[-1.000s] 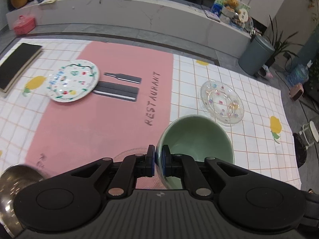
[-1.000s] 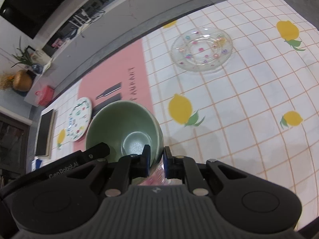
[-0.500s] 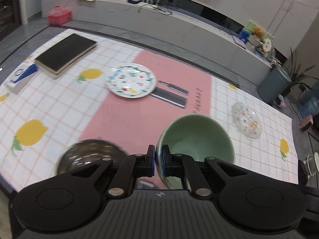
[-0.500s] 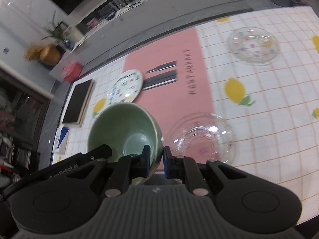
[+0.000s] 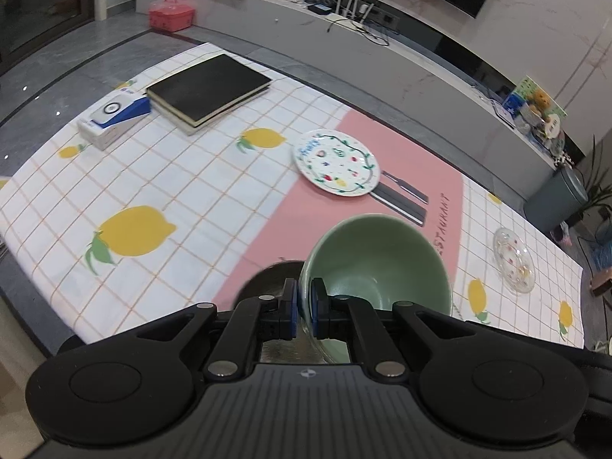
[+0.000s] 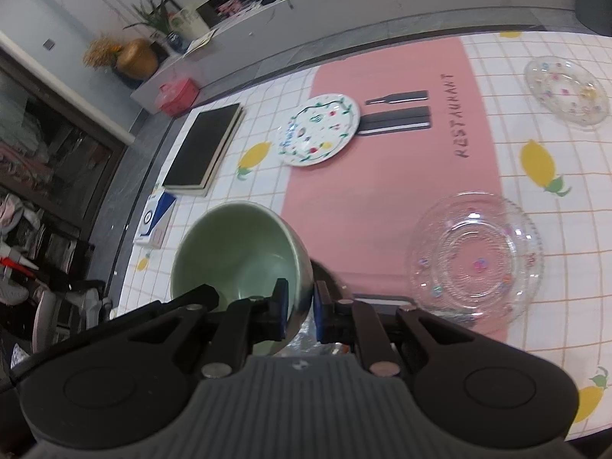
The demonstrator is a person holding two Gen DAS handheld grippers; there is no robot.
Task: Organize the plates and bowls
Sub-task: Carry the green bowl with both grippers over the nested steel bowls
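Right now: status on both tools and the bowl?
Left tool and right tool shut on green bowl rim, opposite sides. Bowl above metal bowl. Glass dish beside; nothing blocking.

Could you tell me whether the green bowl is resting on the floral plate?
No, the green bowl is pinched at its rim, well apart from the floral plate.

Left tool (image 5: 302, 311), right tool (image 6: 300, 311) both clamped, angled down.
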